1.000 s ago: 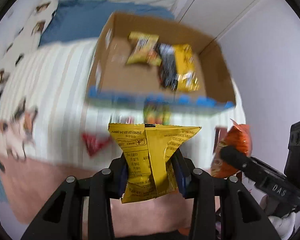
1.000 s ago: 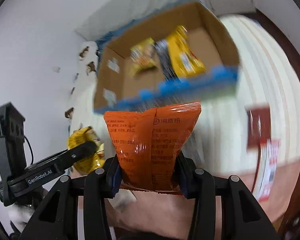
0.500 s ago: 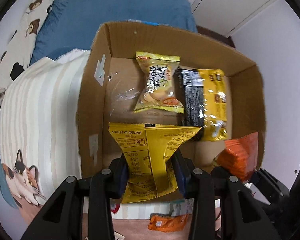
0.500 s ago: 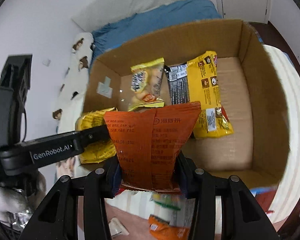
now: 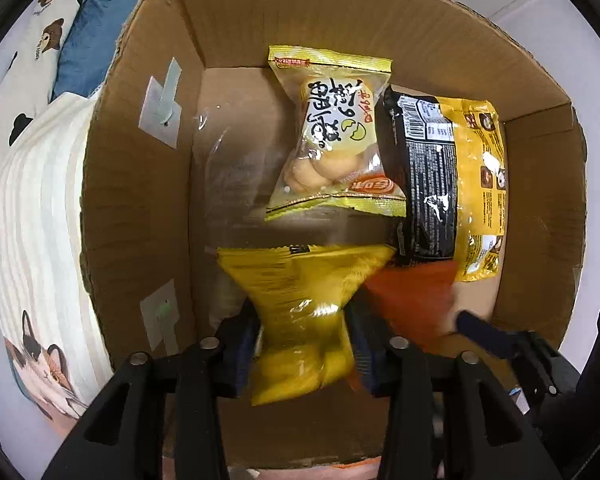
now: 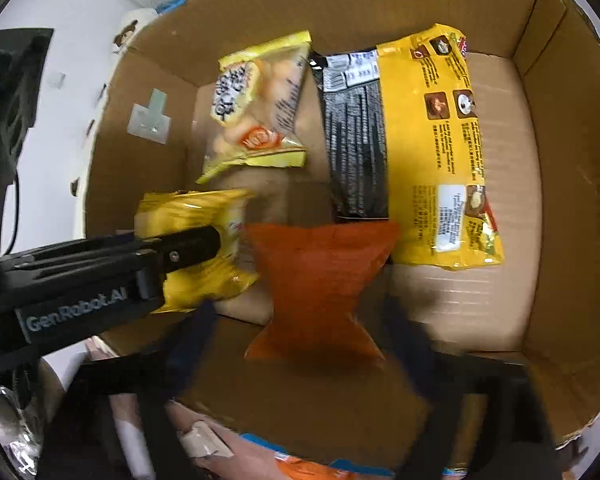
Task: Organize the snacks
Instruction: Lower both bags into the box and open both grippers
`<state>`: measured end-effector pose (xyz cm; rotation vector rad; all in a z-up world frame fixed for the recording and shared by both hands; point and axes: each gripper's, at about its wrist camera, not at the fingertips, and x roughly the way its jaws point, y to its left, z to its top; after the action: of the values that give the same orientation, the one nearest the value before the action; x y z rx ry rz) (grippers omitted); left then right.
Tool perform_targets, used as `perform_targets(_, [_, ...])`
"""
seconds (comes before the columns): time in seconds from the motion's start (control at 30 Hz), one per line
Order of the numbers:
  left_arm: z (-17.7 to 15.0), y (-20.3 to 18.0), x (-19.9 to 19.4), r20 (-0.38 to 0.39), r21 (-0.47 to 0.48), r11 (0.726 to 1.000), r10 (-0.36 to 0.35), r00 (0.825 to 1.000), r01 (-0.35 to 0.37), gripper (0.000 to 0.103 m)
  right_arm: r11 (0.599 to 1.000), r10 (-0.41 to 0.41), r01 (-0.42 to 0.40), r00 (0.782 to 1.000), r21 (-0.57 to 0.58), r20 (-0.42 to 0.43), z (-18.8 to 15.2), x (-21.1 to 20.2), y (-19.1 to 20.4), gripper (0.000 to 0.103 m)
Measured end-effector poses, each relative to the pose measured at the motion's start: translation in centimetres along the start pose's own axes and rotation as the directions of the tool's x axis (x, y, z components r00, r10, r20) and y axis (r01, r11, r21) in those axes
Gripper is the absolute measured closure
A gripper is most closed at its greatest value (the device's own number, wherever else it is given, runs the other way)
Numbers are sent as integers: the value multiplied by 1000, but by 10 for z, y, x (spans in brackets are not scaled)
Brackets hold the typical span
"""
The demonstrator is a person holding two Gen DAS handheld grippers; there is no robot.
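A cardboard box (image 5: 140, 200) (image 6: 560, 240) fills both views. On its floor lie a yellow pack of small round cakes (image 5: 332, 140) (image 6: 256, 112) and a black and yellow pack (image 5: 444, 184) (image 6: 404, 140). My left gripper (image 5: 304, 340) points down into the box. Its jaws are opening, but the pads still touch the waist of a yellow snack bag (image 5: 300, 292) (image 6: 196, 216). My right gripper (image 6: 300, 308) is beside it, jaws opening wide. An orange snack bag (image 6: 320, 272) (image 5: 412, 300) sits loose between its blurred fingers, with gaps on both sides.
The box rests on a striped bed cover with a cat print (image 5: 32, 220). A blue pillow (image 5: 84, 48) and a bear-print pillow (image 5: 40, 40) lie behind it. Another orange packet (image 6: 300, 472) shows below the box's near wall.
Both grippers have come down from in front of the box to inside it. The right jaws have spread and let go of the orange bag. The left jaws have eased slightly.
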<state>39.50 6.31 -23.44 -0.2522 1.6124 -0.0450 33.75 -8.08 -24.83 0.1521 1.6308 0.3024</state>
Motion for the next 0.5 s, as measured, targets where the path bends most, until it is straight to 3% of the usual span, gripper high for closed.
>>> perform_targets(0.03, [0,2,-1,7,-6,1000,3,1000,-3,46,1000,0,0,1000,-1,-2,0,0,-1,7])
perform_targets(0.07, [-1,4,-2,17,-10,1000,-2,1000,2,27,1000,-1,1,1000,1,-6,0,0,-2,7])
perform_targets(0.1, [-1,4,-3,24,-8,1000,-6,1000,6,14,1000,-2,2,1000,2,-6,-1,0,-4,7])
perform_targets(0.5, [-14,-1,-37,123,-4,1000,-1,992,1,13,998,-51,48,995,44,83,-12,-39,-27,3])
